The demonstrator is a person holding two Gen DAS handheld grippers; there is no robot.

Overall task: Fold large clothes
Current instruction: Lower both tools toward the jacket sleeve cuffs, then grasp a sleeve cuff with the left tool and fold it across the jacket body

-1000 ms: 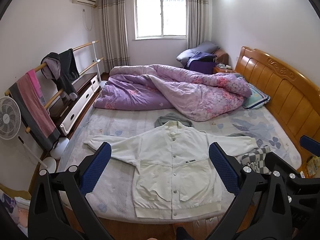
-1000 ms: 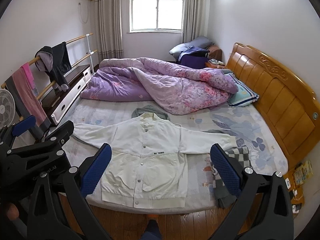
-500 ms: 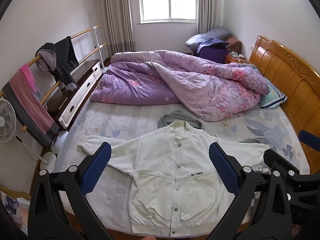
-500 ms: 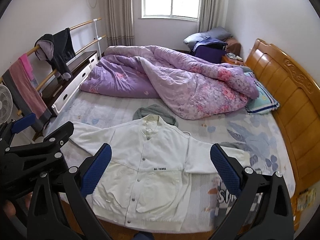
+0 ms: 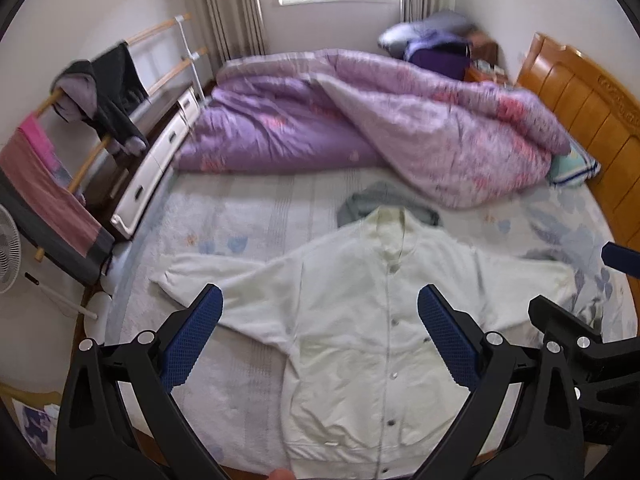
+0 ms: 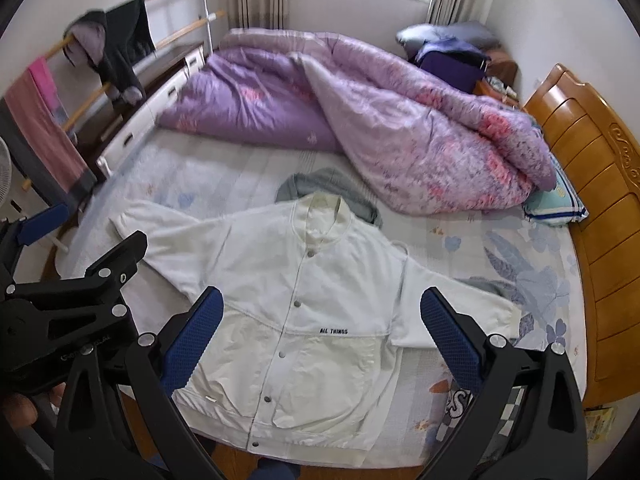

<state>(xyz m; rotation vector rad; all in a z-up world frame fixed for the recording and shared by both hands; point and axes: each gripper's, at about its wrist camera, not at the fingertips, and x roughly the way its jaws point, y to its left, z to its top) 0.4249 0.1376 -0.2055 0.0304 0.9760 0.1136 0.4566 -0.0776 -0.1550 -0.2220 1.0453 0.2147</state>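
Jacket point(image 5: 352, 320) lies flat beyond both open jaws.

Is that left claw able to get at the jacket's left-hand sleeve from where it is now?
Probably yes. The left gripper is open above the white jacket, and the sleeve lies flat on the bed with nothing covering it.

bare sheet point(image 6: 208, 184) left of jacket point(image 6: 304, 300); quilt point(image 6: 400, 132) blocks far side, grey garment point(image 6: 332, 188) at collar.

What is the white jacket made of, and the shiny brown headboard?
White jacket: looks like soft woven cloth, maybe cotton; matte, it wrinkles, with small metal-looking snaps. Headboard: looks like wood, carved and panelled, with glossy varnish that catches the light.
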